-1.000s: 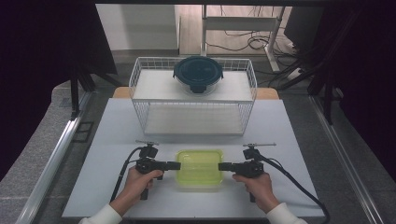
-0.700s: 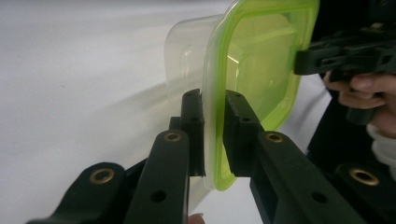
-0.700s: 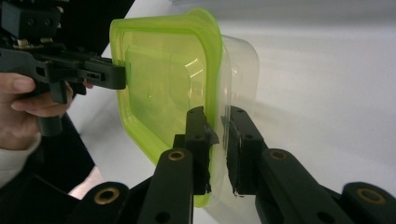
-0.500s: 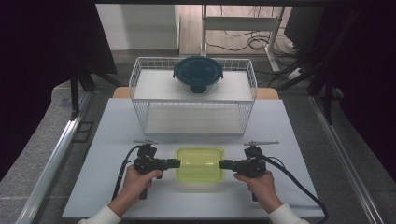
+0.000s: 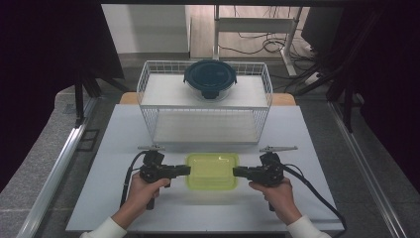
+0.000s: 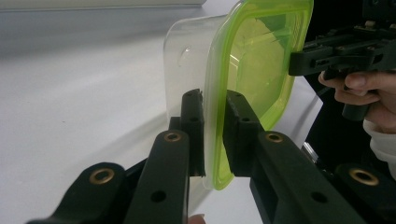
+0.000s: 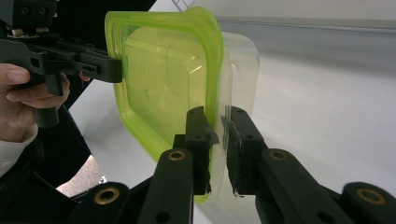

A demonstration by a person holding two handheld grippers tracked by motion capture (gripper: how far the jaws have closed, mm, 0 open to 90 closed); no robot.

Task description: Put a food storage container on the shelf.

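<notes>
Clamping opposite rims of the green-lidded container (image 5: 212, 170), the left hand-held gripper (image 5: 187, 170) and right hand-held gripper (image 5: 236, 171) hold it just before the wire basket (image 5: 148, 101) on the table (image 5: 119, 129).

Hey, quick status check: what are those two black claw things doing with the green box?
Left gripper and right gripper clamp opposite rims of the green-lidded container. Lid on. Wire basket with round blue-lidded bowl stands behind.
</notes>
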